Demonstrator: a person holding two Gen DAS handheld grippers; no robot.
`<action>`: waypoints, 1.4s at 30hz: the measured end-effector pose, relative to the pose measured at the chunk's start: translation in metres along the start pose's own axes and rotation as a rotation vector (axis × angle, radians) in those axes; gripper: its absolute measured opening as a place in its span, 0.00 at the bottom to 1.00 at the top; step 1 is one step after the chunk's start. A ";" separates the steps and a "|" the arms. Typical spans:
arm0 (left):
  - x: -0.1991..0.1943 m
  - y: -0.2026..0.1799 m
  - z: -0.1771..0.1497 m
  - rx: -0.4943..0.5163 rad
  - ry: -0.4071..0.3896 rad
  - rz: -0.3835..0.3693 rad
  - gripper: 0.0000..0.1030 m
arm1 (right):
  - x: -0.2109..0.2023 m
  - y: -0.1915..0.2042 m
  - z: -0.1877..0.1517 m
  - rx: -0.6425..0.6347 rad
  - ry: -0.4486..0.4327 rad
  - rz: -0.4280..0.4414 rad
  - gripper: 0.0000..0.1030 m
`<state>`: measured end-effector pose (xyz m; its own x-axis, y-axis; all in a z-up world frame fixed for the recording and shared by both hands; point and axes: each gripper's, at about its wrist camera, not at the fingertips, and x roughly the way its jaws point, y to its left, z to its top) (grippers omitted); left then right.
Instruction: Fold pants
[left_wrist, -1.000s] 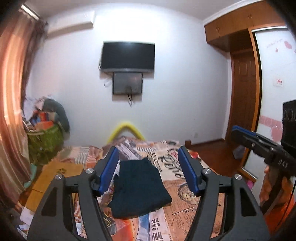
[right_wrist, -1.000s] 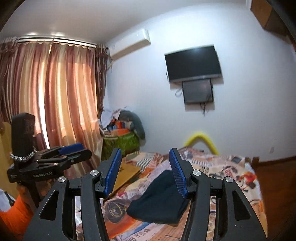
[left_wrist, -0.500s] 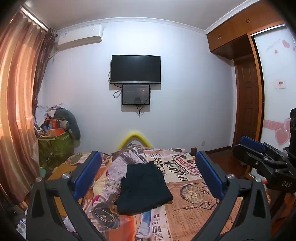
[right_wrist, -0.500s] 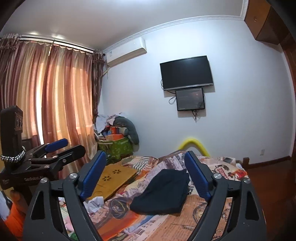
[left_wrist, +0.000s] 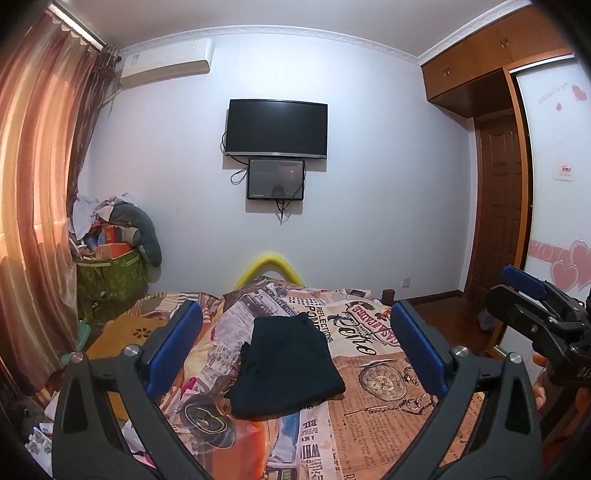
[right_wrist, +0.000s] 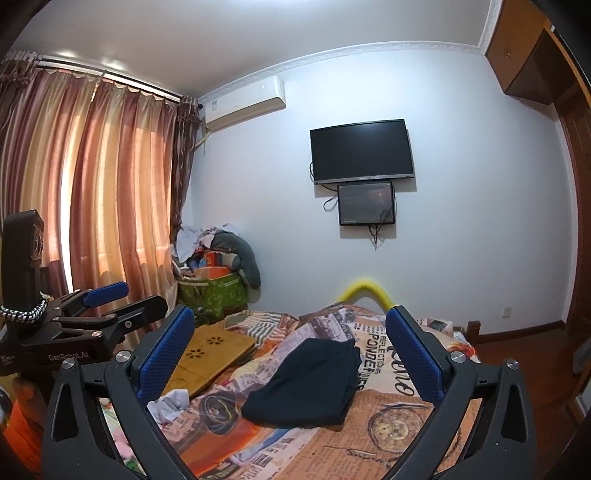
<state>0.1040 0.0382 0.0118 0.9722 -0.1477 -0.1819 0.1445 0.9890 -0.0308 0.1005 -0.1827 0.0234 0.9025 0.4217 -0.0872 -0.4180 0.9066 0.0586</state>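
Note:
Dark folded pants (left_wrist: 288, 365) lie in a compact rectangle on the patterned bed cover (left_wrist: 388, 406), a little way ahead of both grippers. In the left wrist view my left gripper (left_wrist: 295, 314) stands wide open and empty, its blue pads framing the pants from a distance. My right gripper (right_wrist: 290, 315) is opening its jaws, with nothing between them; the pants (right_wrist: 306, 387) rest on the bed beyond it. Each gripper shows at the edge of the other's view: the right gripper (left_wrist: 528, 299) at the right, the left gripper (right_wrist: 118, 302) at the left.
A wooden lap tray (right_wrist: 210, 354) and crumpled white cloth (right_wrist: 170, 402) lie on the bed's left side. A green bag (left_wrist: 110, 273) piled with clothes stands by the curtain (left_wrist: 37, 184). A TV (left_wrist: 277, 127) hangs on the far wall; a wardrobe (left_wrist: 554, 184) is at the right.
Both grippers' jaws have spread much wider. Both have pulled back from the pants, which look smaller and farther off, still lying folded in the same spot.

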 end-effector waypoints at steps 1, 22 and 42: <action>0.000 0.000 0.000 -0.001 0.000 0.002 1.00 | -0.001 0.000 -0.002 0.001 0.001 0.001 1.00; 0.007 0.005 -0.006 -0.017 0.015 -0.002 1.00 | -0.003 0.003 0.001 -0.007 0.022 -0.004 1.00; 0.009 0.003 -0.010 -0.010 0.022 -0.003 1.00 | -0.003 0.003 0.004 -0.004 0.033 -0.010 1.00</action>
<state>0.1113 0.0396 0.0003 0.9675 -0.1511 -0.2029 0.1458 0.9885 -0.0411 0.0972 -0.1807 0.0276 0.9026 0.4133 -0.1205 -0.4098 0.9106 0.0534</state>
